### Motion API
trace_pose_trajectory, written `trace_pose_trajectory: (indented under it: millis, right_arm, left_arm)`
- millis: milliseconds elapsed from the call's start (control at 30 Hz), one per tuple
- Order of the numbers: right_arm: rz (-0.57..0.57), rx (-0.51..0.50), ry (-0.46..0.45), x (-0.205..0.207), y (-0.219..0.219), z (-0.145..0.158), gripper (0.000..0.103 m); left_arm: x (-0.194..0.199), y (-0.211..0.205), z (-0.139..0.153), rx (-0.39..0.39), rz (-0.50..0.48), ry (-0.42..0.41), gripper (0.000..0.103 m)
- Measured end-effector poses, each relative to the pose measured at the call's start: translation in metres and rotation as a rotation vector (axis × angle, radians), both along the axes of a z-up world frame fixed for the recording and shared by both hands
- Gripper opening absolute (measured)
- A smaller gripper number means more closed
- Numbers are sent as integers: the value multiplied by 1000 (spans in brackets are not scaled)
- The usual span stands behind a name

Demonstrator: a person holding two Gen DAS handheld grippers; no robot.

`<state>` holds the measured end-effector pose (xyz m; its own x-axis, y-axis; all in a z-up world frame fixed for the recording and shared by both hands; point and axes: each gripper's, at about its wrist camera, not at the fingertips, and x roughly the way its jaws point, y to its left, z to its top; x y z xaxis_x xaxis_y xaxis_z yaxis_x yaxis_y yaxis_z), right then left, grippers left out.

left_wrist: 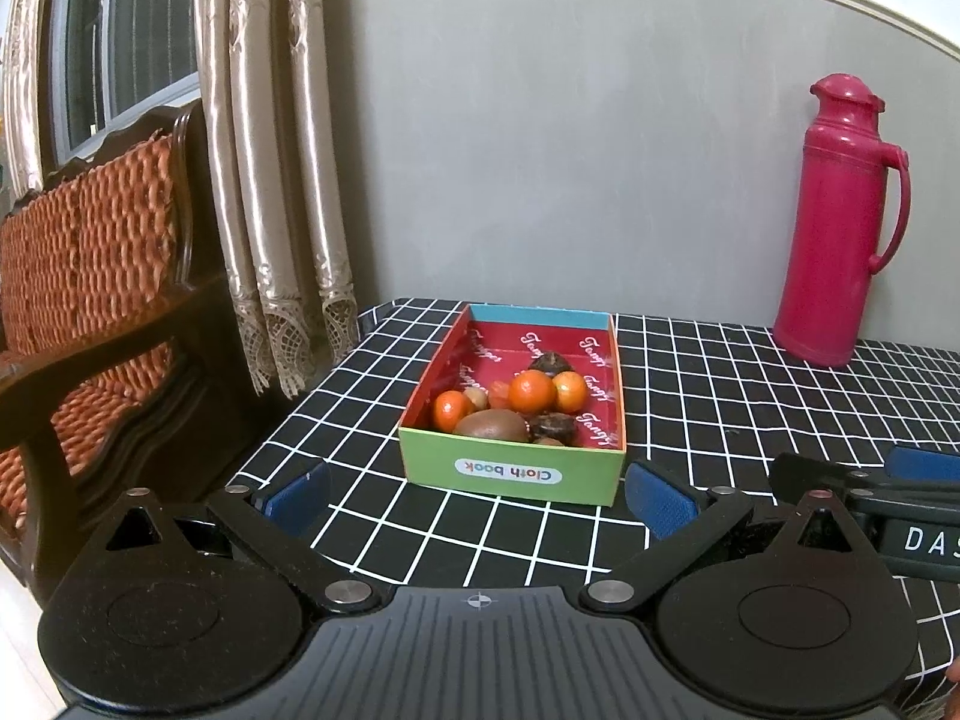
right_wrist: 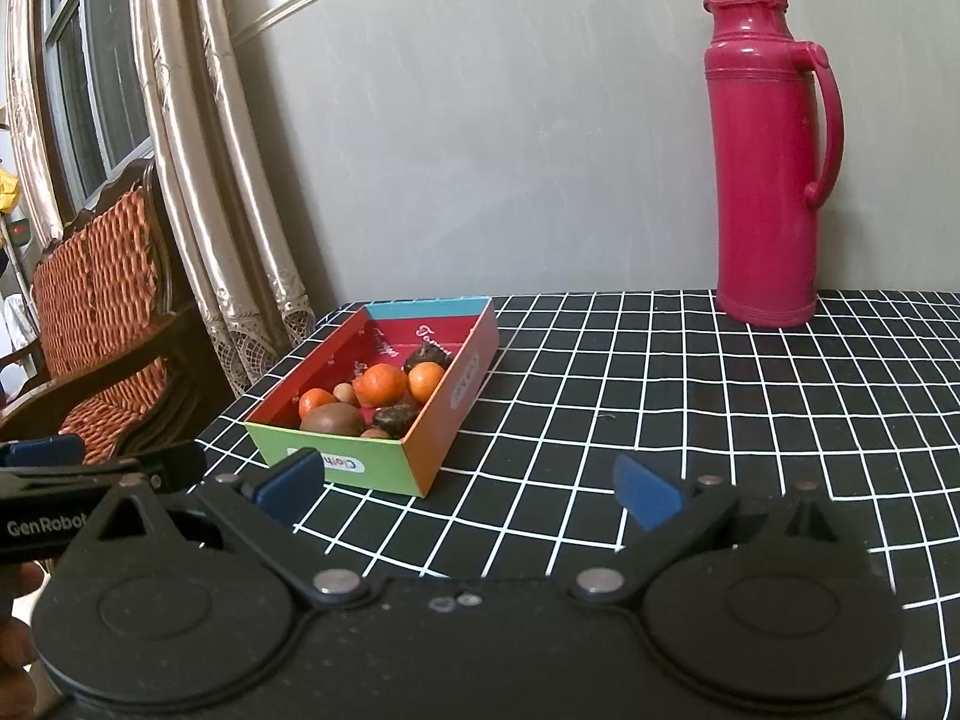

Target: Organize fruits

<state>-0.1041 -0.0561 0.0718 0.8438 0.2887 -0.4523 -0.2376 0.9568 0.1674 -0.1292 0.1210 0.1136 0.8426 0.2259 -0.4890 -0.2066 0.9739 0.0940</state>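
Both my grippers hover low over the table near its front edge, and each holds nothing. My left gripper [left_wrist: 477,495] has its blue pads [left_wrist: 298,495] spread wide apart, and the near green end of the box [left_wrist: 510,471] sits just beyond the gap between them. My right gripper [right_wrist: 468,489] is spread just as wide, with its left pad in front of the box's near corner and its right pad over bare cloth. Each gripper shows at the edge of the other's view, side by side.

That box stands on the checked cloth [right_wrist: 660,390] near the table's left side, its long side running away from me, with a red printed lining and a "Cloth book" label on the near end. Fruit is piled toward its near half: a brown kiwi [left_wrist: 492,425] against the near wall, three oranges [left_wrist: 532,391] behind and beside it, some dark wrinkled fruits [left_wrist: 555,426], and a small tan round one whose kind I cannot tell. The far end of the box is bare lining.

Well to the right, against the grey wall, a pink flask [right_wrist: 771,150] stands upright. Left of the table are curtains [left_wrist: 270,150] and a wooden chair [left_wrist: 90,276] with a woven orange cushion.
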Motion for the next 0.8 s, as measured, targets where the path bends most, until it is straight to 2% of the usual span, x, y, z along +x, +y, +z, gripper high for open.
trace_pose_trajectory:
  millis: [800]
  right_arm:
    - [3, 4, 4, 2, -1, -1, 103]
  left_arm:
    - [0, -1, 0, -2, 3, -2, 103]
